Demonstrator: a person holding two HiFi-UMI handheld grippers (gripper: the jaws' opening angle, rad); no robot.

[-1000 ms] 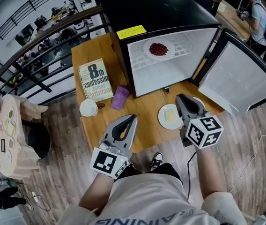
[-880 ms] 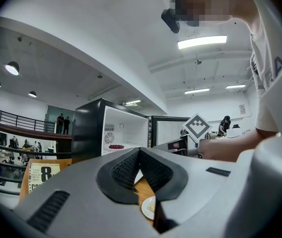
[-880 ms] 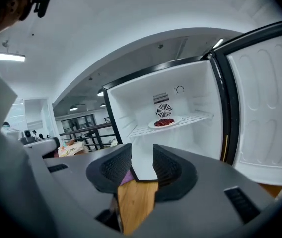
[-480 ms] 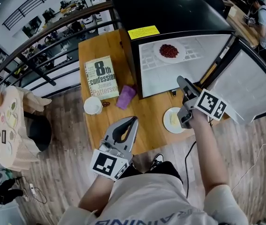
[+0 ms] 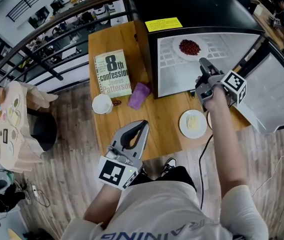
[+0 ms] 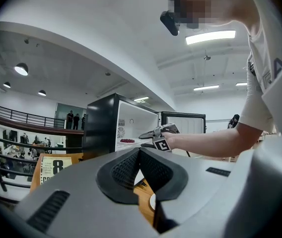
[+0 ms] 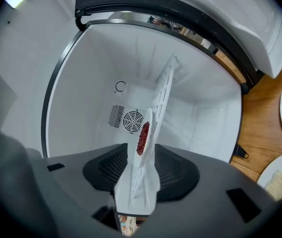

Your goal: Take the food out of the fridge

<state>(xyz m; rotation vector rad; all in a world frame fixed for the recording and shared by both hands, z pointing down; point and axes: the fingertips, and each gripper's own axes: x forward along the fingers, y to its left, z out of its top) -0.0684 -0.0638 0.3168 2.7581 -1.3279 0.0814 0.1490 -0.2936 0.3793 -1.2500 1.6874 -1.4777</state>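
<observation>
The left tool [image 5: 141, 126] hung low before the counter [image 5: 164, 116], jaws together on nothing, out of the way, I judged, while the other hand worked. A book [image 5: 113, 74], a cup [image 5: 102, 104] and a purple pouch [image 5: 139, 95] sat to the left. One plate of pale food [image 5: 193, 124] lay by the open fridge [image 5: 182, 9], probably already brought out. The red food [image 5: 189, 47] was inside on its plate on the white shelf [image 7: 163, 90]. The right tool [image 5: 203, 64] reached in, rolled sideways, likely to take the plate's rim from above and below. Its jaws had just been opening and stood wide, the shelf's front edge between them, gripping nothing.
</observation>
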